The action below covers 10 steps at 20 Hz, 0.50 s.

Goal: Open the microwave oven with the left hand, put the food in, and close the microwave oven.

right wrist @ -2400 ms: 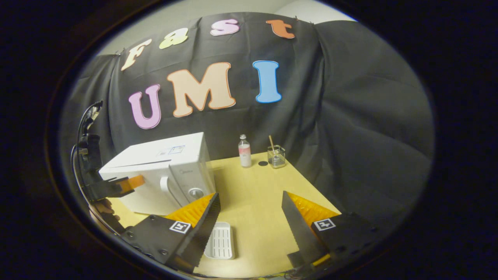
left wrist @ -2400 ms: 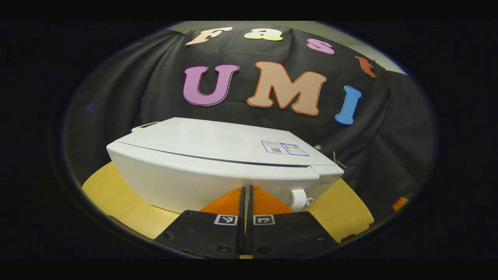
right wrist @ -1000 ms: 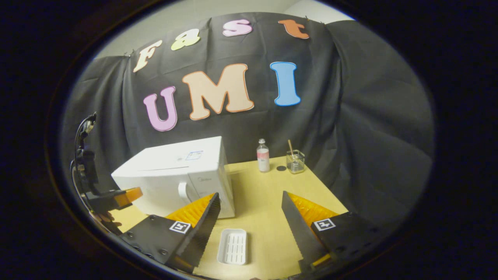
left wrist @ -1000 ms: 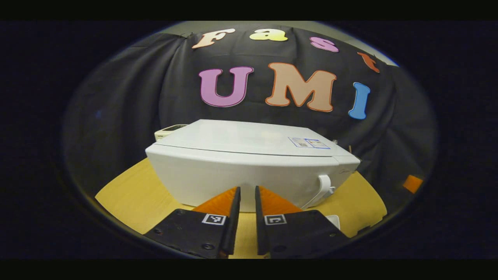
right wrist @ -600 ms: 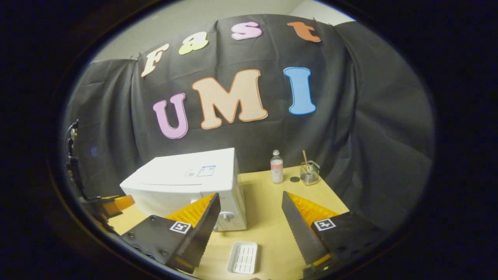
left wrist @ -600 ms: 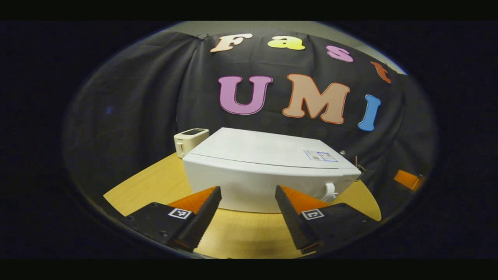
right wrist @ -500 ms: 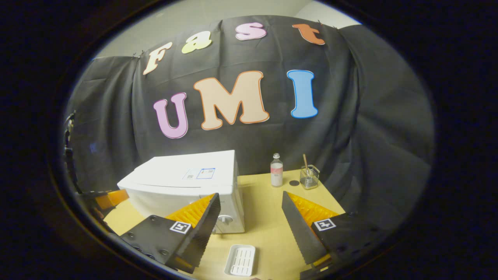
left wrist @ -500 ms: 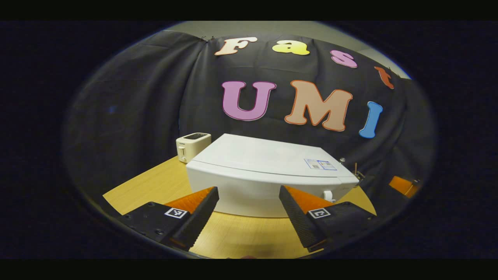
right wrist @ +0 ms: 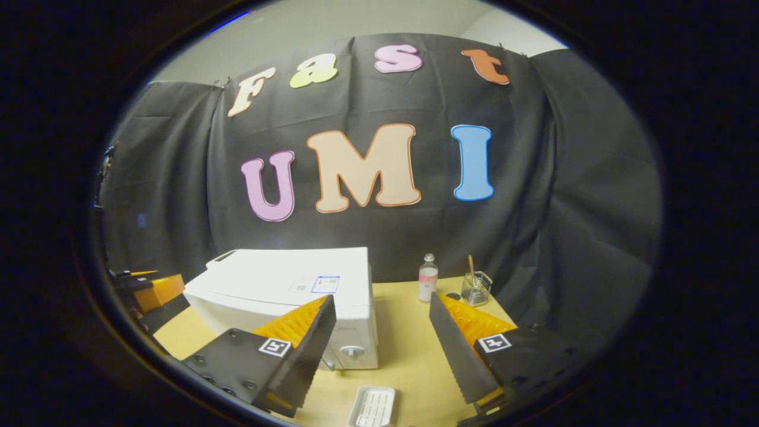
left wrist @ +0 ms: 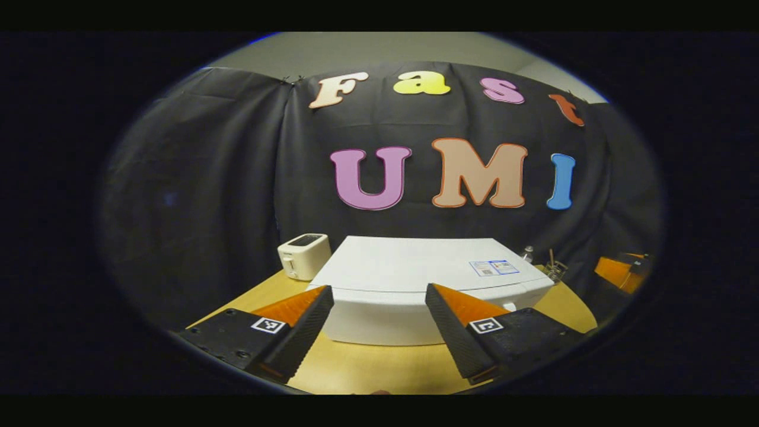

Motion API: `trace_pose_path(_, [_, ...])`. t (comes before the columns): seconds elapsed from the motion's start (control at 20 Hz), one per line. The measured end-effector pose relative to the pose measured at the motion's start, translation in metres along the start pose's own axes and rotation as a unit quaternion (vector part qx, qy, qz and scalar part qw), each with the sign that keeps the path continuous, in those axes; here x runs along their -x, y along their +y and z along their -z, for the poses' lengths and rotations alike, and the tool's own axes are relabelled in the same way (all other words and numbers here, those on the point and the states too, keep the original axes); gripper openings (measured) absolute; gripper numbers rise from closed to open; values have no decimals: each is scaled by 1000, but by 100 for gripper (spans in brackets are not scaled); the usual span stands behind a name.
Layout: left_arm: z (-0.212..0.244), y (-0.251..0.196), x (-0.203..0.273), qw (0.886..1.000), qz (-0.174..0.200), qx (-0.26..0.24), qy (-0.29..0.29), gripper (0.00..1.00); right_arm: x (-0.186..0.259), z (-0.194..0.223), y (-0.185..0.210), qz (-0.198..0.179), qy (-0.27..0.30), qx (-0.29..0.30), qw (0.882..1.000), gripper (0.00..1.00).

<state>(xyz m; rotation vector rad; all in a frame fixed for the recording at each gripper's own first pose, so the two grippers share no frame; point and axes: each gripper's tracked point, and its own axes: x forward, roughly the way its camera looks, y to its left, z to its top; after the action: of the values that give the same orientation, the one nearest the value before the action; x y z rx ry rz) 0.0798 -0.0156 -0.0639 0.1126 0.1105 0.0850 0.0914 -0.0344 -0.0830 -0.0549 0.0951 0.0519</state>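
The white microwave [left wrist: 415, 279] stands on the wooden table [left wrist: 379, 370] with its door shut and its handle [left wrist: 509, 306] at the right end. My left gripper [left wrist: 379, 290] is open and holds nothing, a short way back from the door. In the right gripper view the microwave [right wrist: 290, 284] sits left of centre, its knob [right wrist: 353, 351] facing me. My right gripper [right wrist: 382, 299] is open and holds nothing, above a white ridged tray [right wrist: 373, 408] on the table in front. The left gripper [right wrist: 151, 290] shows at the far left edge.
A small white toaster [left wrist: 303, 255] stands behind the microwave on its left. A small bottle [right wrist: 427, 279] and a glass holder with a stick [right wrist: 474, 286] stand at the back right of the table [right wrist: 409, 350]. The black cloth wall closes the back.
My left gripper went from shut against the microwave front to open and drew back. Both grippers have pulled away from the microwave and tilted up. The door has stayed shut.
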Motion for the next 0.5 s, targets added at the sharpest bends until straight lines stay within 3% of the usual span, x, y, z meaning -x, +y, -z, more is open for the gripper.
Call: trace_pose_path(0.5, [10,7,-5,999,-15,26,26,96,-13,-13,22,-33,-10,13,999,98])
